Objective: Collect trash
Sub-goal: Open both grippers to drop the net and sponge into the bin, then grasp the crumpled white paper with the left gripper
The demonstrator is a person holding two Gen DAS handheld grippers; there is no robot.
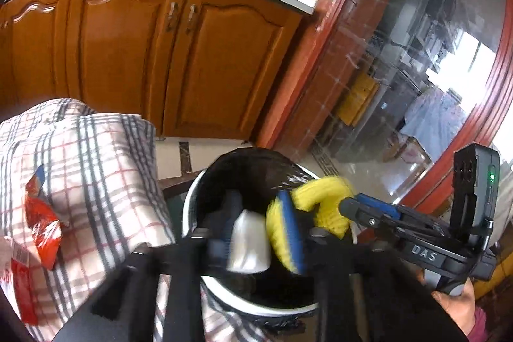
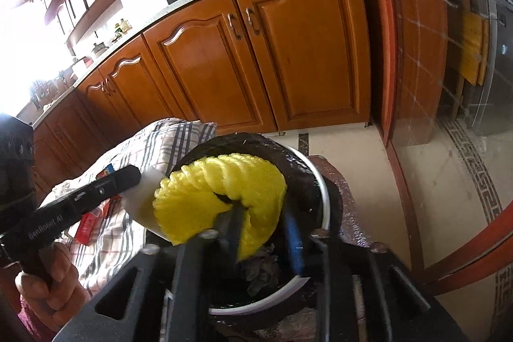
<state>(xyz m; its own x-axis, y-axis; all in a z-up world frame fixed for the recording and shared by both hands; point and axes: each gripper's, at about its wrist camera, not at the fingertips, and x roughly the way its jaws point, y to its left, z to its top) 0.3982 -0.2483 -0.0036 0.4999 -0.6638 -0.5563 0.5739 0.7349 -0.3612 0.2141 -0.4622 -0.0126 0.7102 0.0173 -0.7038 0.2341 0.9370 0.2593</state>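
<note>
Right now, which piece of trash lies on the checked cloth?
The red wrapper; the yellow foam net and the white piece hang over the bin.

Daylight floods in from a window (image 2: 19, 53) at the far left of the right wrist view, blown out to pure white and washing the nearby cupboards. The orange cabinet doors (image 1: 134, 53) carry soft glossy reflections. The glass door (image 1: 416, 69) shows hazy glare. Both views bow strongly at the edges, with dark corners. The yellow foam net (image 2: 221, 197) and near black parts are smeared by blur.
</note>
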